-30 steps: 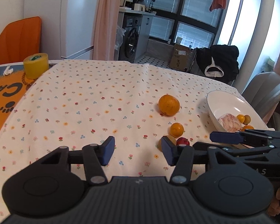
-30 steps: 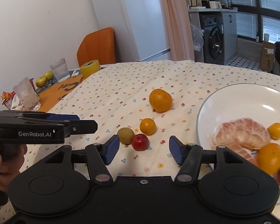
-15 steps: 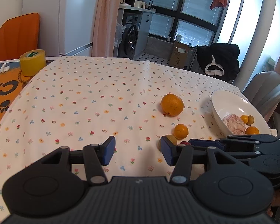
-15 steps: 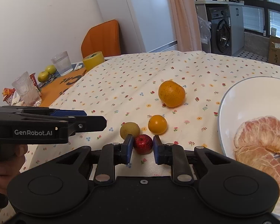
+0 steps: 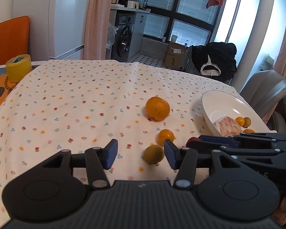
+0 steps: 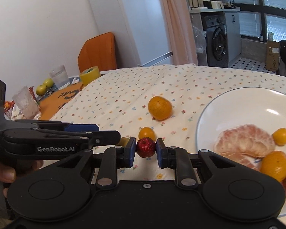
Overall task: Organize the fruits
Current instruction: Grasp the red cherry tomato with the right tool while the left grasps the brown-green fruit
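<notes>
Clamping red fruit (image 6: 145, 147): right gripper (image 6: 146, 151) | left gripper (image 5: 140, 155) apart | green fruit (image 6: 123, 141) half-hidden

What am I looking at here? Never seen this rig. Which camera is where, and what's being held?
No robot: a person holds a two-finger hand-held gripper in each hand, with a fisheye camera on each looking along its fingers. The left hand-held gripper is open over the flowered tablecloth, near a greenish fruit. The right hand-held gripper is closed on a small red fruit. A large orange and a small orange lie loose; the white plate already holds fruit.
</notes>
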The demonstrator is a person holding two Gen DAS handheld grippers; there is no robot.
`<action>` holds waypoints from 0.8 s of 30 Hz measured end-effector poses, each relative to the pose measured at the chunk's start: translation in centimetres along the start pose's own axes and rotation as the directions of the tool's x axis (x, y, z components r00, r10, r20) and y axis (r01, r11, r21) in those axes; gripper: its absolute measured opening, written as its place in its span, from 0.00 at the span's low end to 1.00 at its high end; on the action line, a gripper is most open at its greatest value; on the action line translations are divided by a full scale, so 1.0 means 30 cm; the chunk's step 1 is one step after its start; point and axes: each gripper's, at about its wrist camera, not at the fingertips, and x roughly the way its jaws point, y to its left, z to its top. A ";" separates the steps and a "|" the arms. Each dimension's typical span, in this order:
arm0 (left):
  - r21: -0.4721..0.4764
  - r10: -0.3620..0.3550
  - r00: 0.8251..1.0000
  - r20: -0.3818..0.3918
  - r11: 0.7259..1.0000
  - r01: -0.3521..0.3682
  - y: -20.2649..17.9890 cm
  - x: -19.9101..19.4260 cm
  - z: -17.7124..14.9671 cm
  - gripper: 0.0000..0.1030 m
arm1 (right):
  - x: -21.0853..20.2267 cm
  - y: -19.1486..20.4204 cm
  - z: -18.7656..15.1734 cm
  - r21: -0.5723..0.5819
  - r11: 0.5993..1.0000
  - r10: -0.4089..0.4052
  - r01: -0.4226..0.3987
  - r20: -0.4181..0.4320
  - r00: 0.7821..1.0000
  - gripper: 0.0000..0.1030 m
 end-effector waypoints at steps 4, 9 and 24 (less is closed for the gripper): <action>0.004 -0.008 1.000 -0.008 1.000 0.008 -0.019 0.021 -0.007 0.51 | -0.032 -0.016 0.003 0.004 1.000 -0.023 0.023 0.020 1.000 0.21; 0.010 -0.005 1.000 -0.025 1.000 0.005 -0.047 0.054 -0.028 0.43 | -0.058 -0.036 -0.005 0.019 0.999 -0.042 0.042 0.032 0.999 0.21; 0.017 -0.014 1.000 0.004 1.000 0.014 -0.116 0.014 0.001 0.24 | -0.176 -0.106 -0.026 0.056 0.992 -0.116 0.111 0.079 0.990 0.21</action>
